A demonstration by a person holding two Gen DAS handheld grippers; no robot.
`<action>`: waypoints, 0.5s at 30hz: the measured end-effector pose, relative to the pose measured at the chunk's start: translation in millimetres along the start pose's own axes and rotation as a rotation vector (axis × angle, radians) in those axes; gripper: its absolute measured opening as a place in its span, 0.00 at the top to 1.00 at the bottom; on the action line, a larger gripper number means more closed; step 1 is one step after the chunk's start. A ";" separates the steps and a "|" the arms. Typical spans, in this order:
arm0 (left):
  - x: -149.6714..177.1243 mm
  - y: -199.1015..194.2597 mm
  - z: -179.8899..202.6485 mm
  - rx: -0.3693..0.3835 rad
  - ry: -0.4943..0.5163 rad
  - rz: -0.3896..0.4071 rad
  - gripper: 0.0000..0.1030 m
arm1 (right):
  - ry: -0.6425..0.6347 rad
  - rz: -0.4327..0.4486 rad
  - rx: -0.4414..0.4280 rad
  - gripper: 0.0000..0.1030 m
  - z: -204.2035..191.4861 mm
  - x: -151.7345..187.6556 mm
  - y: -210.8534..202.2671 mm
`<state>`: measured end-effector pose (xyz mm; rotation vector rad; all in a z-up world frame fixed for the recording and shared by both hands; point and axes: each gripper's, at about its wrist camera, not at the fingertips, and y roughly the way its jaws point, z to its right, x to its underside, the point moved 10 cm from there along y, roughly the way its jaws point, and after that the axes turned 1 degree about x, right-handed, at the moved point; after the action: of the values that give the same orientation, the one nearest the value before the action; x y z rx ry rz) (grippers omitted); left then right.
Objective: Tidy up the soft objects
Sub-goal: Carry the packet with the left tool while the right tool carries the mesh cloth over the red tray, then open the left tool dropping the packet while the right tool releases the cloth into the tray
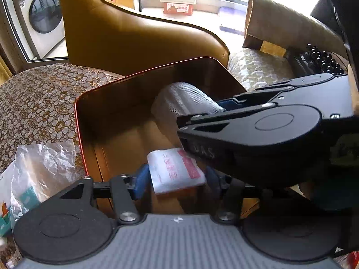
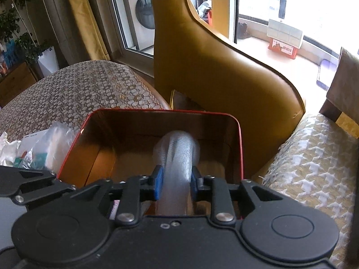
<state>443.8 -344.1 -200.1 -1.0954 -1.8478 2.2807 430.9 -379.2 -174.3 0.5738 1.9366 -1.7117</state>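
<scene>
Sunlit balcony glass fills the back of the room, with a washing machine (image 2: 140, 15) behind a glass door at about eleven o'clock and a tan leather chair back (image 2: 215, 71) rising just behind the work spot. On the patterned cushion (image 1: 38, 103) sits a red-rimmed tin box (image 2: 239, 139), open at the top, its inner walls shiny and brownish.

Inside the box, toward twelve o'clock, a white mesh roll (image 2: 177, 154) leans down into the far end. The right gripper (image 2: 176, 182) has its blue pads squeezed against the roll from both sides, pinching it while it hangs over the box's near edge; in the left wrist view the same gripper (image 1: 215, 109) reaches in from three o'clock.

Nearer, at six o'clock inside the box, a small white packet with red print (image 1: 176, 170) sits between the blue pads of the left gripper (image 1: 177, 178). The pads stand close on either side of it, but whether they actually press it I cannot tell.

Outside the box at nine o'clock lies a crinkled clear plastic bag (image 1: 42, 168) with teal and white packaging inside
</scene>
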 end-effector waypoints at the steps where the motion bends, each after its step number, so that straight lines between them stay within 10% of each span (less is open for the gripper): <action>1: 0.1 -0.1 -0.2 -0.002 -0.004 0.000 0.37 | 0.000 -0.002 0.001 0.71 0.3 0.9 0.3; 15: -2.7 -39.1 -0.6 0.015 -0.044 0.094 0.36 | 0.007 0.054 -0.011 0.41 -0.4 -6.8 -32.3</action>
<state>430.3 -332.8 -165.1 -1.1635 -1.8289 2.3841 416.7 -382.8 -144.7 0.6234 1.9169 -1.6677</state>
